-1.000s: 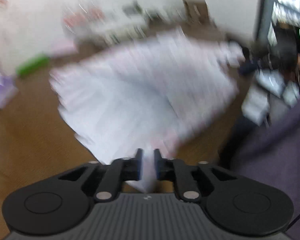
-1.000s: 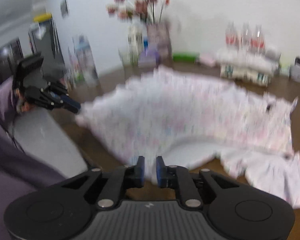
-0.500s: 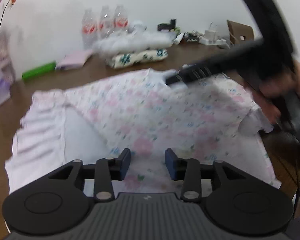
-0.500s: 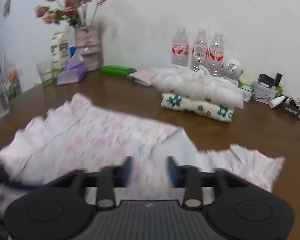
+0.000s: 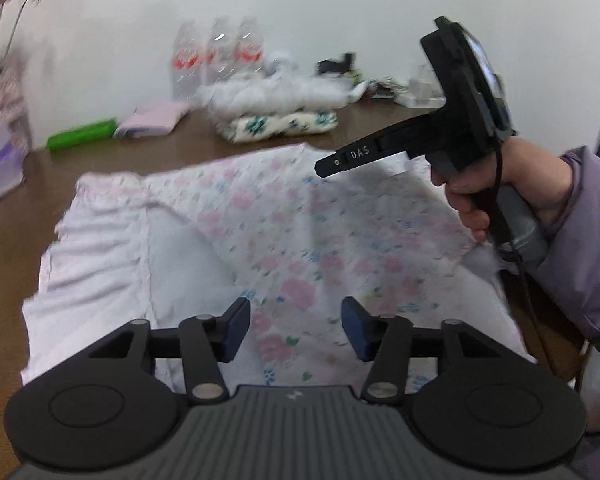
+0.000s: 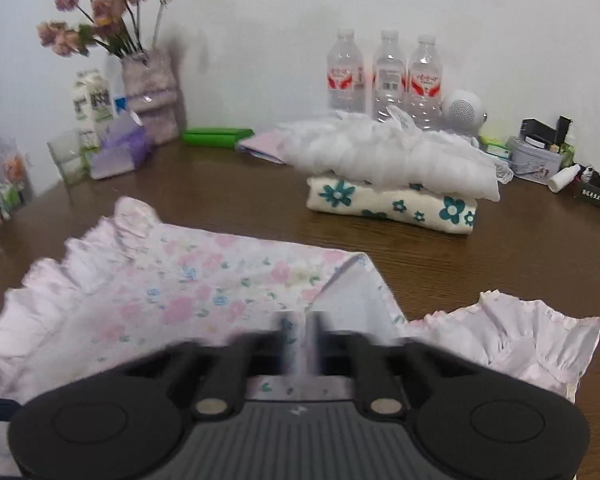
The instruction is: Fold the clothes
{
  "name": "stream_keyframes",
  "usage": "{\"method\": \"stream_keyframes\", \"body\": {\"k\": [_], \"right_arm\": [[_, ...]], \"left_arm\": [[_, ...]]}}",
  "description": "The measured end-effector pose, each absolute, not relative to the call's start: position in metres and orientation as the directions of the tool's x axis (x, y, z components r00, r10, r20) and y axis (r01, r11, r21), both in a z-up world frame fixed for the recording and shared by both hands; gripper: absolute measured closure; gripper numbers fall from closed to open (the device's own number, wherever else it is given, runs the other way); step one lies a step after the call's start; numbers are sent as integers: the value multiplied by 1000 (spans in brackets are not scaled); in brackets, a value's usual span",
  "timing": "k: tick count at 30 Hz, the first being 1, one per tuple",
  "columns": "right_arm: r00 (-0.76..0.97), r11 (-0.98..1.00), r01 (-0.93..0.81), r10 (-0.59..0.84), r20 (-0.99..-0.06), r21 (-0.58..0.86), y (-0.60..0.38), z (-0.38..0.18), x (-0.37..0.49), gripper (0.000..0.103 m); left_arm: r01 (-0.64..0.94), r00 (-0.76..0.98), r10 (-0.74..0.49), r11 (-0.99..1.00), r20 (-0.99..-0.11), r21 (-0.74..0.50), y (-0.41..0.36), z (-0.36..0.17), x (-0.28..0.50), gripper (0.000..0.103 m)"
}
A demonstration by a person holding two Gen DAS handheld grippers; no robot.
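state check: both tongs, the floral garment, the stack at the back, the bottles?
Left tongs: open, over cloth, holding nothing.
Right tongs: nearly closed, motion-blurred; grip unclear.
Pink floral frilled garment: spread flat on brown wooden table, one corner folded over.
White ruffled garment: atop folded cream teal-flowered cloth.
Three clear plastic water bottles: upright.

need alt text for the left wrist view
The left hand-held gripper hangs open over a pink flowered garment spread on a brown table. The right hand-held gripper is held above the garment's far side; folded clothes lie behind.

floral garment (image 6: 188, 292), wooden table (image 6: 500, 248), bottles (image 6: 386, 74)
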State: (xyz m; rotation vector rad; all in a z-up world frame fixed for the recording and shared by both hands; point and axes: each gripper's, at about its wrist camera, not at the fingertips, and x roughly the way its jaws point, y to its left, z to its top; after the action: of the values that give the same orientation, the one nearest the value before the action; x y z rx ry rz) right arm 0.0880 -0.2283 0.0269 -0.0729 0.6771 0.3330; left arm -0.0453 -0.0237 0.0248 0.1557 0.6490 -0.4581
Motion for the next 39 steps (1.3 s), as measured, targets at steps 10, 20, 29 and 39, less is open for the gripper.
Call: {"method": "stream_keyframes", "body": {"k": [10, 20, 29, 39], "right_arm": [[695, 902, -427, 371, -616, 62, -252, 30, 8, 90], [690, 922, -373, 349, -635, 102, -292, 23, -55, 85], [743, 975, -189, 219, -633, 116, -341, 50, 45, 57], [765, 999, 43, -30, -643, 6, -345, 9, 110, 102]], "left_arm": [[456, 711, -307, 886, -632, 81, -38, 8, -52, 41], [446, 694, -295, 892, -657, 70, -35, 11, -47, 36], [502, 730, -255, 830, -634, 245, -72, 85, 1, 41], [214, 829, 10, 918, -559, 334, -105, 0, 136, 44]]}}
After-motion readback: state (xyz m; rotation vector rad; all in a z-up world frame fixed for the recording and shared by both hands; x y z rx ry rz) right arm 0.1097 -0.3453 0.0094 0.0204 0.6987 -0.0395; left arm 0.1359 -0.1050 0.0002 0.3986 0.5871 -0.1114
